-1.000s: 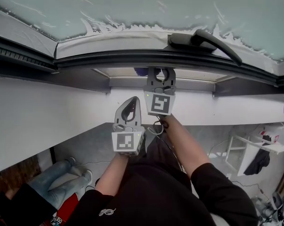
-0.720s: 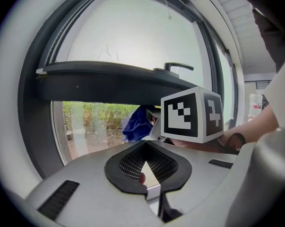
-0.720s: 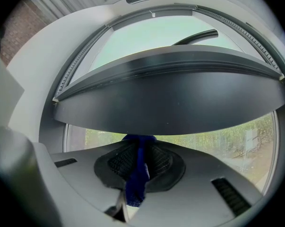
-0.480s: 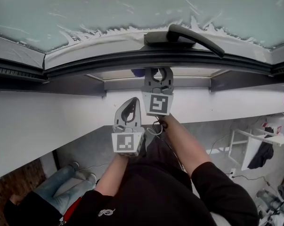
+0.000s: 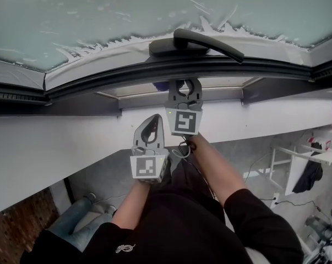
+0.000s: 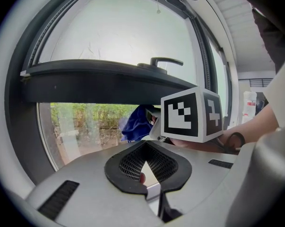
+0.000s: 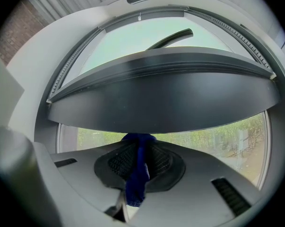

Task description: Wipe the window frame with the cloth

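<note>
Right gripper [image 5: 186, 83] clamped on blue cloth [image 7: 137, 174]. Cloth's long axis runs along the jaws, front end at dark window frame [image 5: 154, 70] underside. Left gripper [image 5: 150, 126] jaws together, empty. Grippers unmoved vs 1 s ago; window handle [image 5: 204, 40] now further left in head view.

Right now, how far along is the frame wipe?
Done: the right gripper is shut on the blue cloth. In hand: the cloth is up at the lower edge of the dark window frame; whether it touches isn't clear. Left: the wiping along the frame, since nothing shows which stretches are clean. The left gripper is shut and empty, lower down.
</note>
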